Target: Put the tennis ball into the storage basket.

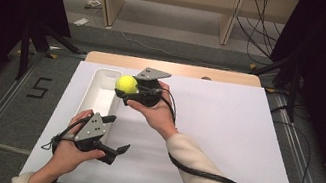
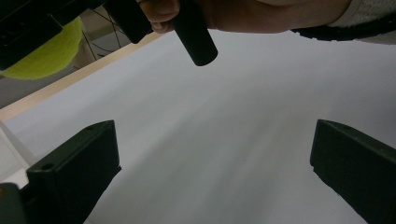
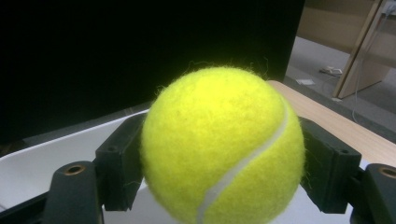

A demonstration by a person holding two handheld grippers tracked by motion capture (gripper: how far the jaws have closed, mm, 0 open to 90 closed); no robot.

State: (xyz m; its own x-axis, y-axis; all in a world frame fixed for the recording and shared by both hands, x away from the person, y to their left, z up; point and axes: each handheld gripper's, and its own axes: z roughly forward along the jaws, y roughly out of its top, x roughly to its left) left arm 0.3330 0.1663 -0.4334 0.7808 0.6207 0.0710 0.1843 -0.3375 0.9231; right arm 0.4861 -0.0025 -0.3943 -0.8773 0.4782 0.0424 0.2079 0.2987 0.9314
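High view showed the right gripper clamped on the tennis ball above the white tray by the board's left edge, the left gripper gaping idle; release looked next.

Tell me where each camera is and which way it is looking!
High view: sits above the person's side, looks forward and down on the white table; both forearms, the left gripper and right gripper show.
Left gripper view: rides the left gripper, looks along its open jaws across the table; the other hand shows.
Right gripper view: rides the right gripper, looks at the tennis ball above the white tray.
Shared: all three show the ball.
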